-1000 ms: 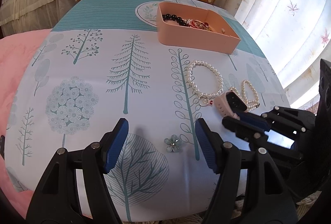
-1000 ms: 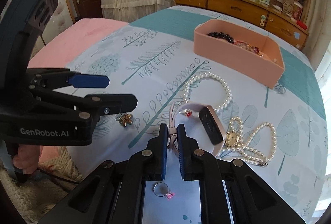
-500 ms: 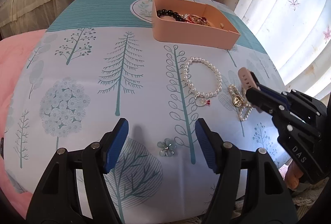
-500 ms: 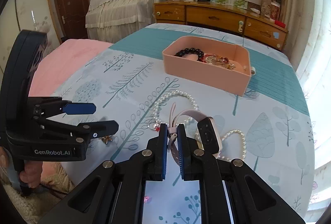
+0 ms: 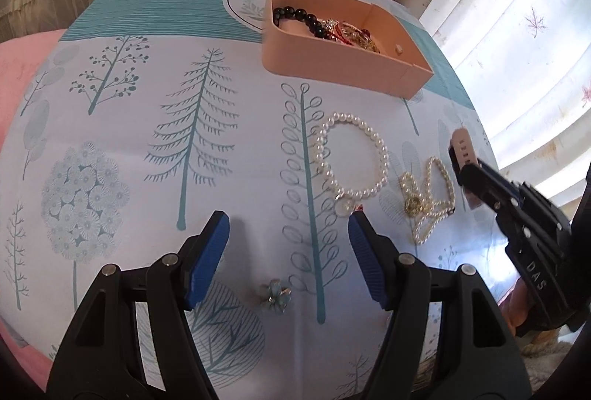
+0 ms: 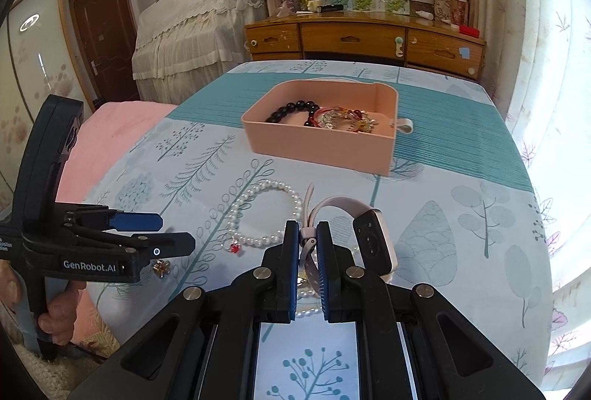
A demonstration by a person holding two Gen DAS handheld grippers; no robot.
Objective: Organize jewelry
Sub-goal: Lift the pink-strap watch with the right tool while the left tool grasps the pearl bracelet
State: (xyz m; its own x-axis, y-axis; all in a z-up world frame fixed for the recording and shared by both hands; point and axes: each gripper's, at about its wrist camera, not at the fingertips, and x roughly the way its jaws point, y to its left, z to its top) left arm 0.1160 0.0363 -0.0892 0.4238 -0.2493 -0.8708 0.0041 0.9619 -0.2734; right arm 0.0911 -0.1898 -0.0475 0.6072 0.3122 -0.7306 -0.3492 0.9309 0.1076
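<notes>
Covering bed, tree-print sheet (image 6: 443, 215); wooden dresser (image 6: 362, 40) behind; right gripper (image 6: 307, 245) jaws clamping watch (image 6: 373, 241), left gripper (image 5: 288, 245) jaws wide, empty.

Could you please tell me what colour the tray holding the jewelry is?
The tray is a plain peach-pink; the right wrist view shows it best.

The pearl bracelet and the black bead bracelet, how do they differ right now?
The pearl bracelet is white and lies on the tree-print cloth; the black bead bracelet is dark and already sits inside the pink box. The pearl one carries a small red charm; none is visible on the black one. Both are beaded loops.
</notes>
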